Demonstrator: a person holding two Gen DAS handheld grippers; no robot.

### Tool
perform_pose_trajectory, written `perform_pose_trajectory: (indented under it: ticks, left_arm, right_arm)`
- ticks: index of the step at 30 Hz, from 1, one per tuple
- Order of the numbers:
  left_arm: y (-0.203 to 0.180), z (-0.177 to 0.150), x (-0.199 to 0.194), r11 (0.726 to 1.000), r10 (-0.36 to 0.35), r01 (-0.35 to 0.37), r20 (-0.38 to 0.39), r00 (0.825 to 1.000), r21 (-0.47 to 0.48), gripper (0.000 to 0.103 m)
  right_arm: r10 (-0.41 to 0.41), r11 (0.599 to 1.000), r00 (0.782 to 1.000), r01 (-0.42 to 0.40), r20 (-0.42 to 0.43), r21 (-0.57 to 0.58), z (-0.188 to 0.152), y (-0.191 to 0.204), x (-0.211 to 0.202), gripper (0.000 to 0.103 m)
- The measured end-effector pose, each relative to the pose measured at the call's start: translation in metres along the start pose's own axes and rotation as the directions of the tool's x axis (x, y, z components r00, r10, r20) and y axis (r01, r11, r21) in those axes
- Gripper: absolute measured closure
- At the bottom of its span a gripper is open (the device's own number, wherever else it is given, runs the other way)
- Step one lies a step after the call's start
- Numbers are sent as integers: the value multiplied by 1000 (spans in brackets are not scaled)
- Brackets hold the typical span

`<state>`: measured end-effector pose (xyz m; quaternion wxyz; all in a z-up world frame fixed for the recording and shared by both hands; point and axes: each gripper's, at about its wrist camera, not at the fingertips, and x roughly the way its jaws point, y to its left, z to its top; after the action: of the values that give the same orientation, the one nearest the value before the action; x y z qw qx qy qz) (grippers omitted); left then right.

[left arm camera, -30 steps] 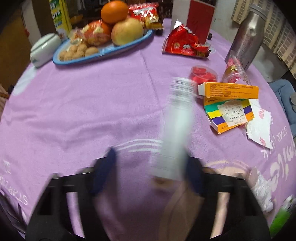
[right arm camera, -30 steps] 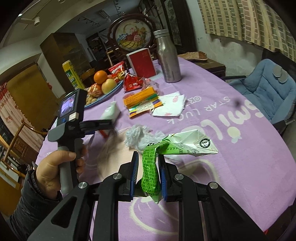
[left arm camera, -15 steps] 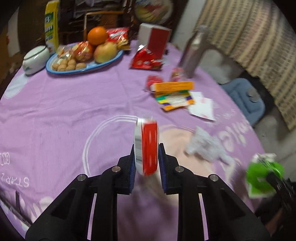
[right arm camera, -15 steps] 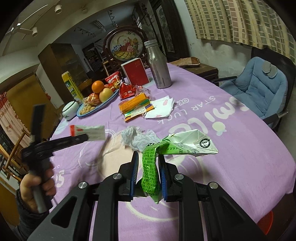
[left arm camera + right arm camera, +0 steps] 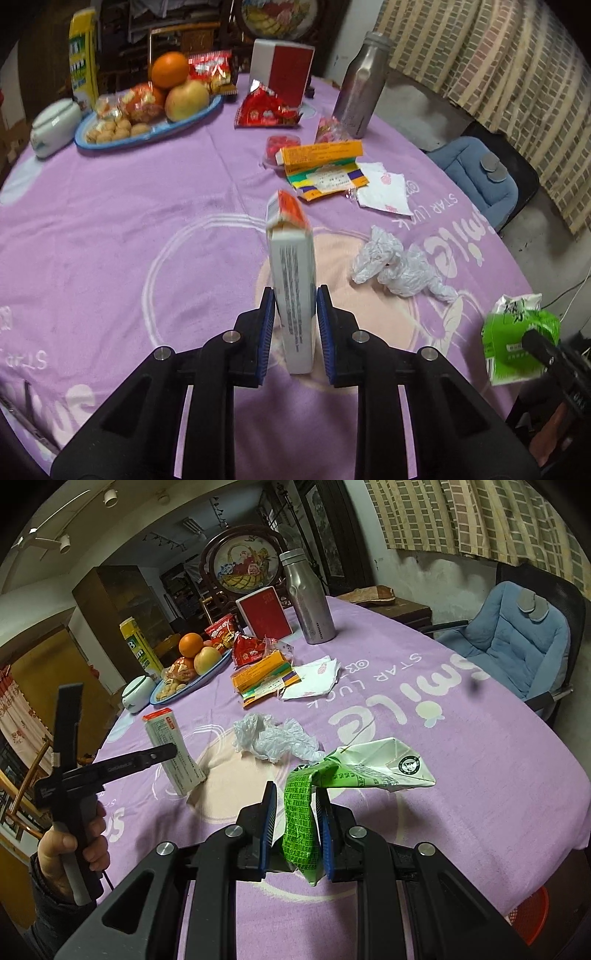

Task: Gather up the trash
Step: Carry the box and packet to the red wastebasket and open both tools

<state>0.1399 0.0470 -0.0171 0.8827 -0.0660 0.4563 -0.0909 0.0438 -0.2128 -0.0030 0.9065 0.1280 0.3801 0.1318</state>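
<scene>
Over the purple printed tablecloth (image 5: 110, 229), the left gripper (image 5: 294, 325) is clamped on a tall white cardboard box w/ an orange-red top flap (image 5: 291, 280), held upright & clear of the table. The right gripper (image 5: 295, 823) is pinched on a crushed green-and-white drink carton (image 5: 332, 779), also lifted. A crumpled white plastic bag (image 5: 273, 738) lies on the cloth btwn the two, near the table's middle. A blue oval fruit plate (image 5: 147, 133) sits well behind.

White box (image 5: 293, 291) between jaws
</scene>
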Motion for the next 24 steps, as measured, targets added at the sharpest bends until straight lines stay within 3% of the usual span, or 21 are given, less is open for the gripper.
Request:
perform_pose_trajectory:
  ticks: [5, 11, 13, 19, 24]
  left_arm:
    - [11, 2, 19, 997, -20, 19, -7, 1000, -75, 78]
    - [5, 1, 8, 998, -5, 6, 17, 1000, -55, 80]
    - [1, 1, -3, 998, -39, 41, 23, 999, -57, 80]
    - [-32, -6, -38, 995, -96, 93, 73, 993, 35, 80]
    - [-63, -21, -48, 988, -99, 88, 78, 992, 126, 80]
  right_arm:
    - [5, 1000, 1000, -5, -8, -3, 1, 1, 4, 81]
    - [12, 1000, 1000, -12, -1, 2, 1, -2, 3, 81]
    - [12, 1000, 1000, -12, 3, 8, 1, -4, 2, 81]
    - [14, 1000, 1000, -14, 18, -5, -3, 0, -6, 81]
    - [6, 1000, 1000, -6, 31, -22, -9, 3, -15, 81]
